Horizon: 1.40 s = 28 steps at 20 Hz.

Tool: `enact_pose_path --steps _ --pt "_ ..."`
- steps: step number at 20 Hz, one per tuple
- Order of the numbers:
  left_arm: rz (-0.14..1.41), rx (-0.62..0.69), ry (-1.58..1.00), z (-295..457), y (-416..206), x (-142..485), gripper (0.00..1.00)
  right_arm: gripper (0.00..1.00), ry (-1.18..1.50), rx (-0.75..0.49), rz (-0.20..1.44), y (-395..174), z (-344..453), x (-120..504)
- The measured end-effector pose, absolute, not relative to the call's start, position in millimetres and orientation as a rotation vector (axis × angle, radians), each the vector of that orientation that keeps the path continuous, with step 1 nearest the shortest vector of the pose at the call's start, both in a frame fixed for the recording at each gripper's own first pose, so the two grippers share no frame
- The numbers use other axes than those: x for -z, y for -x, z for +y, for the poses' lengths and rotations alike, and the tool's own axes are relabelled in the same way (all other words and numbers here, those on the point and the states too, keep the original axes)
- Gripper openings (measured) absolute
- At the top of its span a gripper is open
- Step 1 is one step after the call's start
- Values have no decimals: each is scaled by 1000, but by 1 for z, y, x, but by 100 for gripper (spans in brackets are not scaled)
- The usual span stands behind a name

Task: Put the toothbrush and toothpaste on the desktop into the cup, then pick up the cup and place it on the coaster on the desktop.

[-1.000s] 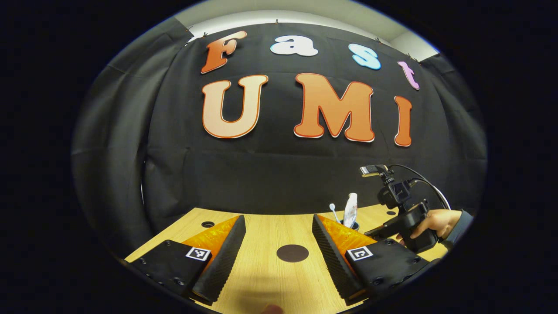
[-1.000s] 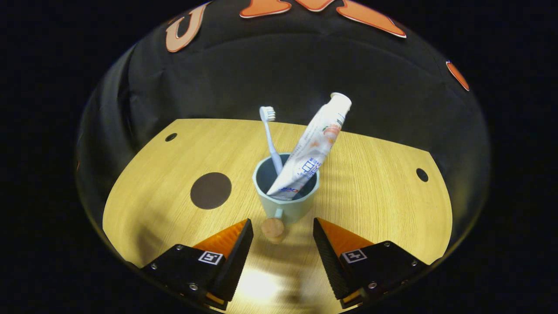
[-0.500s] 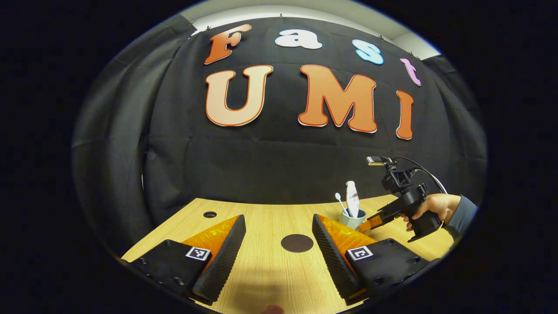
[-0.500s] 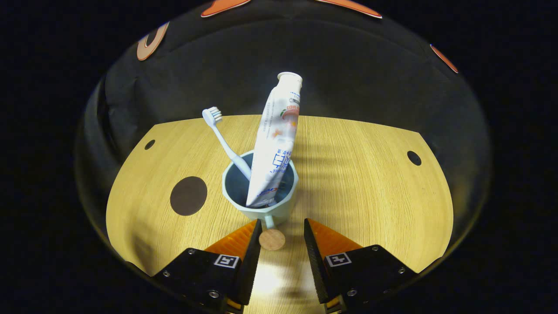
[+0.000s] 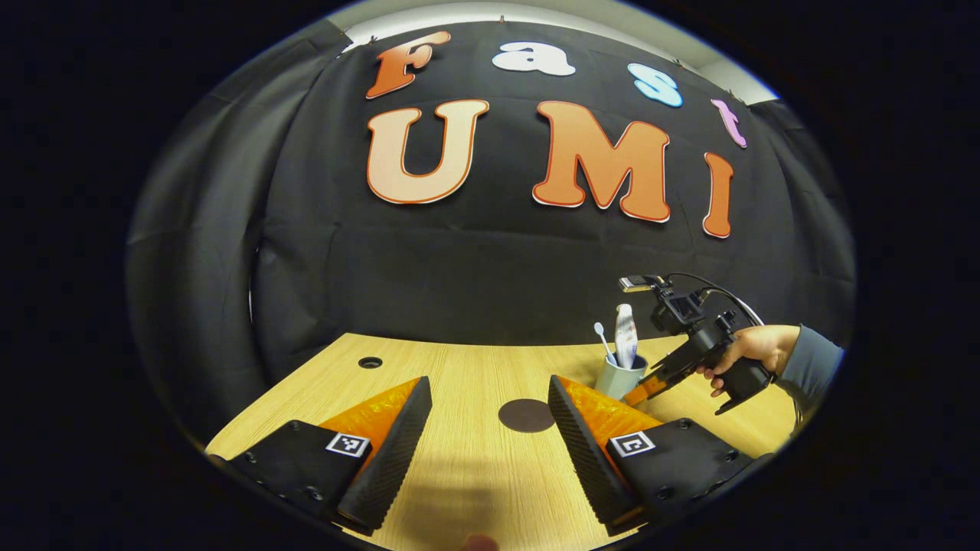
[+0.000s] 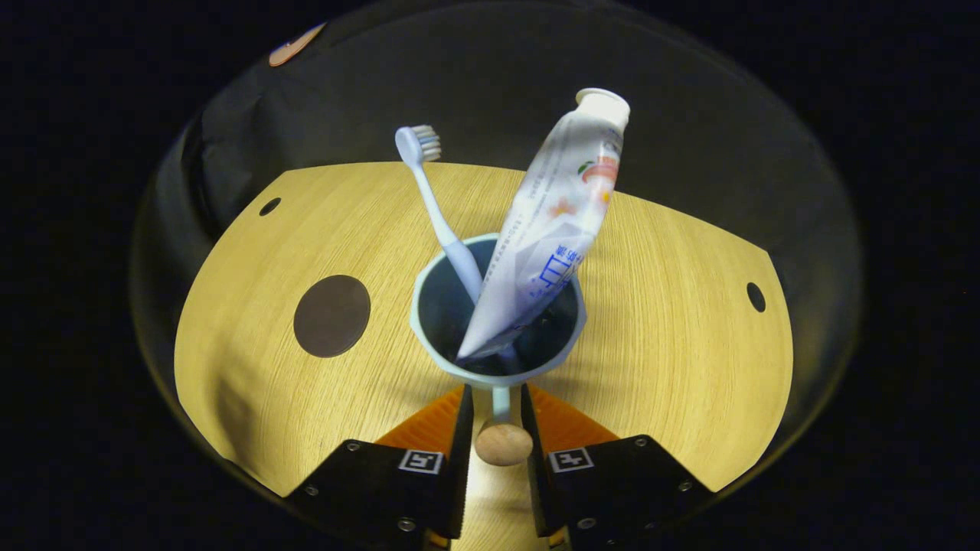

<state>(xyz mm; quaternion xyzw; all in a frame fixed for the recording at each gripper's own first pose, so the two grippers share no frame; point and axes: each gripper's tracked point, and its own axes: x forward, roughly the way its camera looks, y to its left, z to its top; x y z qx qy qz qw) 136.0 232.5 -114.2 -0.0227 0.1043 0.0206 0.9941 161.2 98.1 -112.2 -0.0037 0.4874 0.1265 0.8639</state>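
Since a second ago the right gripper (image 6: 494, 417) has closed its jaws on the cup (image 6: 498, 306) handle; the left gripper (image 5: 490, 428) gapes wide, and tilting could spill the toothpaste (image 6: 551, 229).

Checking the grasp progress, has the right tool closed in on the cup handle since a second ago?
Yes. In the right gripper view the right tool has advanced toward the cup on the desktop and narrowed; its fingers now flank the handle.

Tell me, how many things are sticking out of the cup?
2. The toothbrush leans left, bristles up, and the toothpaste leans right, cap up. Both stand in the cup; something small lower down could be hidden.
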Motion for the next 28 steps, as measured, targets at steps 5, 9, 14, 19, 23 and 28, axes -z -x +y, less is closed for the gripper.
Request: enact_pose_path --steps 5,9,14,19,23,28 --pt "247 -58 63 241 -136 130 98 23 19 -274 1001 -164 96 112" --pt "269 -62 74 243 -136 137 98 22 24 -275 987 -166 95 112" --pt "268 -77 60 250 -134 133 98 21 14 -270 958 -167 95 113" --pt "276 -82 62 252 -132 136 98 20 19 -295 916 -172 94 113" --pt "279 -76 77 248 -132 137 98 20 39 -336 915 -176 92 114" --pt "282 -82 69 247 -126 139 98 20 57 -370 887 -178 92 116"
